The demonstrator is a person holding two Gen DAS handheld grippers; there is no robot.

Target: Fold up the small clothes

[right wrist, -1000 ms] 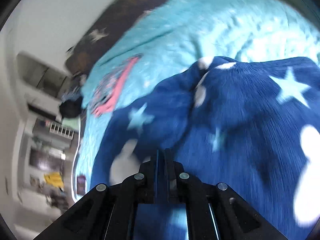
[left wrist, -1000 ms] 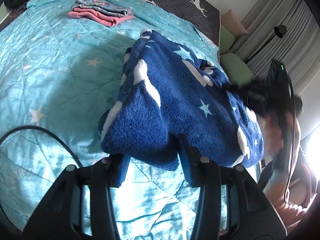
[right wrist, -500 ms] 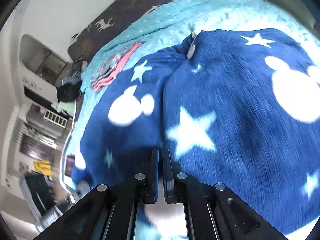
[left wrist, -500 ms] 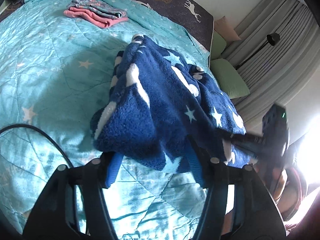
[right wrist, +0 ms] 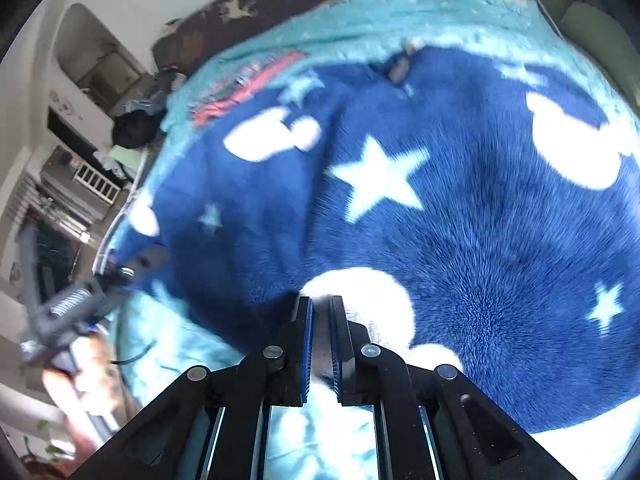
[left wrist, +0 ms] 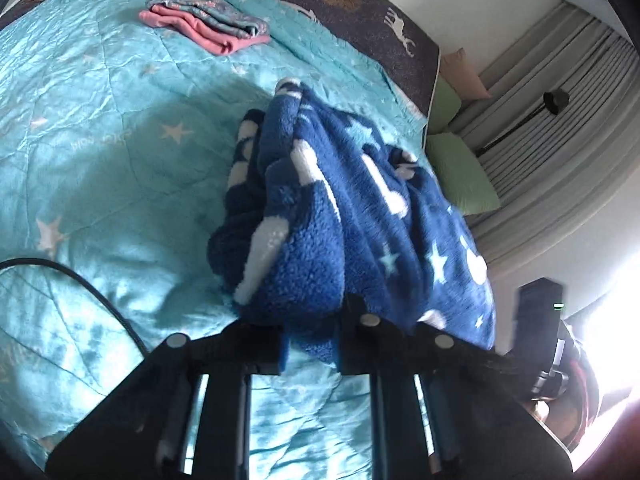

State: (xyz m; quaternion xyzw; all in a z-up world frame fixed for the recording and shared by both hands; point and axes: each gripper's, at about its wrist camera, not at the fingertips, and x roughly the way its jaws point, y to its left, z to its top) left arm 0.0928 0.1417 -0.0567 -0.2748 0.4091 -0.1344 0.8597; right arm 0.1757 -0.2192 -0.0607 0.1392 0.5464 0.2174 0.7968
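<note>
A dark blue fleece garment [left wrist: 360,208] with white stars and mouse-head shapes lies bunched on the turquoise bedspread [left wrist: 100,140]. My left gripper [left wrist: 312,336] is closing on its near thick edge, and the pads press the fleece between them. In the right wrist view the same garment [right wrist: 440,220] fills the picture. My right gripper [right wrist: 320,320] is shut on its near edge, at a white patch. The right gripper's body [left wrist: 540,312] shows at the left wrist view's right edge. The left gripper [right wrist: 72,312], with a hand behind it, shows blurred at the right wrist view's left.
A folded stack of pink and patterned clothes [left wrist: 208,28] lies at the bed's far side. A dark headboard [left wrist: 360,4] runs behind it. Green pillows [left wrist: 460,176], grey curtains [left wrist: 560,100] and a black lamp [left wrist: 554,100] stand to the right. A black cable [left wrist: 80,280] crosses the bedspread.
My left jaws, wide around the fleece edge before, have come together on it. The right gripper moved down and to the right in the left wrist view, drawing the garment out.
</note>
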